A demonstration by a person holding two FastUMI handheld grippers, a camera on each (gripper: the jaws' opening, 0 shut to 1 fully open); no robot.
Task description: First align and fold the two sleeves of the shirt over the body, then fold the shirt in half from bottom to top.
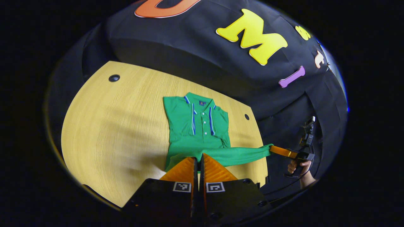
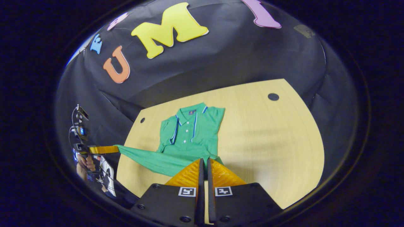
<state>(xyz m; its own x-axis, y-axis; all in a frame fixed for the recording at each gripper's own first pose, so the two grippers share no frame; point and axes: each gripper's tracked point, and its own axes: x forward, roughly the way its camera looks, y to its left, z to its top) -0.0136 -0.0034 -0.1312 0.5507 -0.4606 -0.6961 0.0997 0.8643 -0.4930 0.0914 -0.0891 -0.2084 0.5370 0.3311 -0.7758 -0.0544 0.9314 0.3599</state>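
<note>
Both grippers, left [image 1: 199, 157] and right [image 2: 204, 162], appear clamped on the shirt's [image 1: 195, 126] hem at lower centre; uneven lifting risks a skewed fold.

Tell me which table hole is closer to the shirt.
The hole just beside the shirt's shoulder; the other hole sits well away across bare tabletop.

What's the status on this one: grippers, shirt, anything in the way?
Left gripper and right gripper each shut on the shirt's bottom hem, hem stretched taut between them. Green shirt flat on the table, sleeves already folded in. Nothing in the way.
</note>
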